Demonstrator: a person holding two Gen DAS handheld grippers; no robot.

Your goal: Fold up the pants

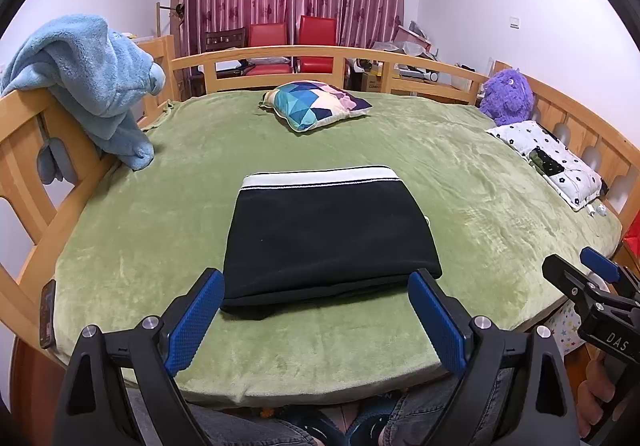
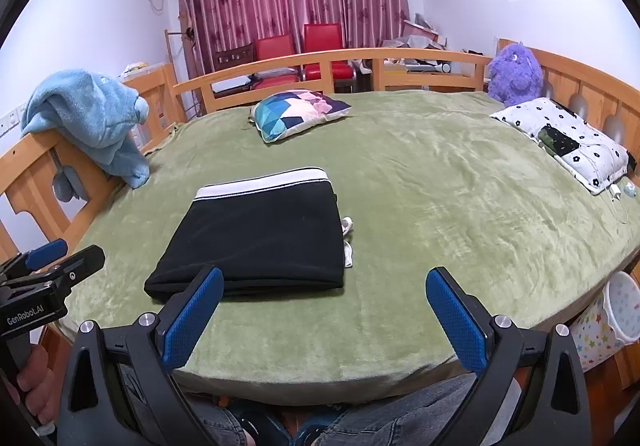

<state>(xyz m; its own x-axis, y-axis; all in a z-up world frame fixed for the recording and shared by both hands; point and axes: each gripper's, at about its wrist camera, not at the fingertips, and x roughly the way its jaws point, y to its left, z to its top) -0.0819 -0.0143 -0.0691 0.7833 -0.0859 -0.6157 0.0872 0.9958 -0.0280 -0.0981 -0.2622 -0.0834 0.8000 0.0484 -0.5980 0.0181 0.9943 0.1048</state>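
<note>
The pants sit folded into a neat black rectangle on the near half of the bed, white waistband on the far edge, a thick fold line along the near edge. You can't see how many layers are stacked in there, and the legs are tucked out of sight. The right wrist view shows small white bits poking out on the right side of the stack, maybe drawstring ends, hard to say; the left wrist view barely shows that. The bed cover is plush green fleece, a bit rumpled. The left gripper has its jaws spread wide with nothing between the blue textured pads, just short of the pants' near edge. The right gripper is also spread wide and empty, off toward the pants' right corner. A fuzzy blue blanket is draped over the wooden rail, a geometric-print pillow lies farther back, and a purple plush toy sits in the corner. Jeans-clad knees are cut off at the bottom of both views.
</note>
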